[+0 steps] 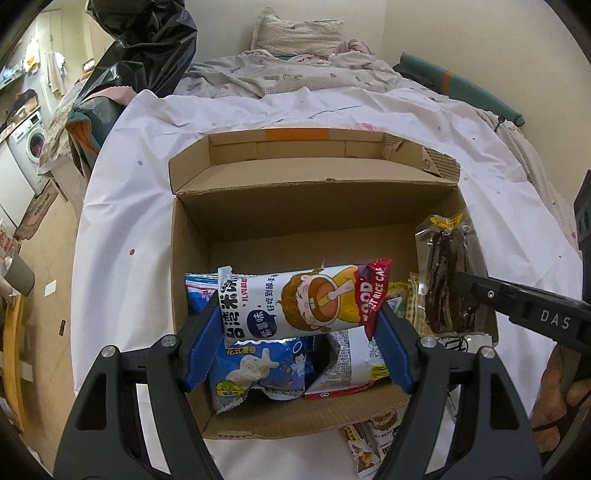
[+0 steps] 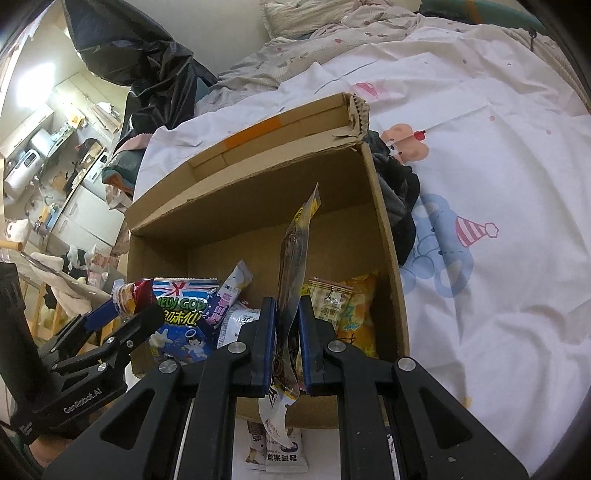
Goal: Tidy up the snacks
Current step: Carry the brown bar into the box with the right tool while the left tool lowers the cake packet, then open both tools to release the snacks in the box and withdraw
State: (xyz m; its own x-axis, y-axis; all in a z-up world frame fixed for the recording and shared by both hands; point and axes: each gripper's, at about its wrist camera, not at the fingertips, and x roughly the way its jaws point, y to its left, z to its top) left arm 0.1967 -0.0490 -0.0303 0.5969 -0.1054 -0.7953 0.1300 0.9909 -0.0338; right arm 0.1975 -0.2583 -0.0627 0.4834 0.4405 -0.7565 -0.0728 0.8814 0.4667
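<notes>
An open cardboard box [image 1: 314, 206] stands on the bed's white sheet. My left gripper [image 1: 297, 314] is shut on a white rice cake packet [image 1: 295, 302] with a cartoon child, held crosswise over the near part of the box. In the right wrist view, my right gripper [image 2: 288, 310] is shut on a clear packet of dark dried meat [image 2: 293, 258], upright above the box's [image 2: 384, 229] near right side. The same packet [image 1: 443, 266] shows at the right in the left wrist view. Inside the box lie a blue packet [image 1: 258, 365], a white and red packet [image 1: 351, 362] and a yellow packet [image 2: 354, 306].
More snack packets [image 2: 277, 446] lie on the sheet in front of the box. Dark clothing [image 2: 399, 192] is bunched against the box's right wall. A black plastic bag [image 1: 147, 48] hangs at the back left, a pillow [image 1: 299, 33] lies at the bed's head.
</notes>
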